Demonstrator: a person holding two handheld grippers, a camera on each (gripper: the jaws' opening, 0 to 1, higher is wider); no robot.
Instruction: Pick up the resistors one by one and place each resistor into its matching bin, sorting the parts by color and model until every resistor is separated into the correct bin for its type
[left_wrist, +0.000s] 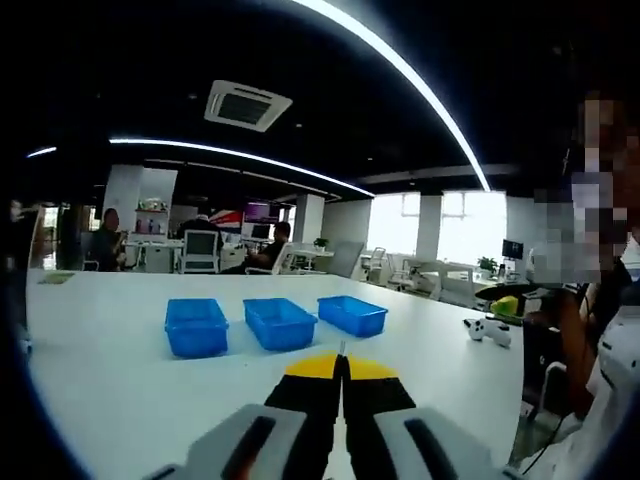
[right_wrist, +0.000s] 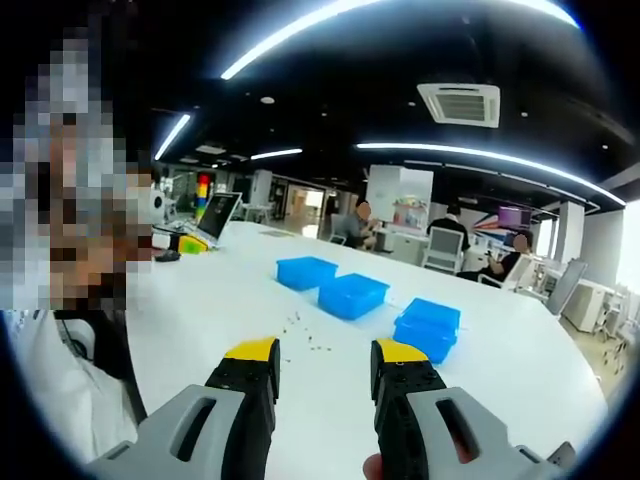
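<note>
Left gripper (left_wrist: 341, 362): jaws closed, the yellow tips meeting with nothing visible between them. It is held above the white desk (left_wrist: 110, 370), pointing toward three blue bins.

Right gripper (right_wrist: 325, 352): jaws wide apart, with nothing between them. It is held above the same desk (right_wrist: 220, 300), on the near side of the bins.

Bins: three open blue plastic bins stand in a row on the desk, each apart from its neighbour. In the left gripper view they read as the left bin (left_wrist: 196, 326), the middle bin (left_wrist: 280, 323) and the right bin (left_wrist: 352, 314). In the right gripper view the same row runs diagonally: far bin (right_wrist: 306, 272), centre bin (right_wrist: 352, 295) and near bin (right_wrist: 428, 326). Their contents cannot be made out.

Resistors (right_wrist: 303, 334): a loose scatter of small parts lies on the bare desk just in front of the bins, beyond the right gripper's tips. They are too small to tell colour or model.

Other items: a white game controller (left_wrist: 487, 330) lies toward the desk's right edge in the left gripper view. An open laptop (right_wrist: 216, 217) stands at the far end of the desk in the right gripper view. People sit at workstations (left_wrist: 200, 248) in the background.
</note>
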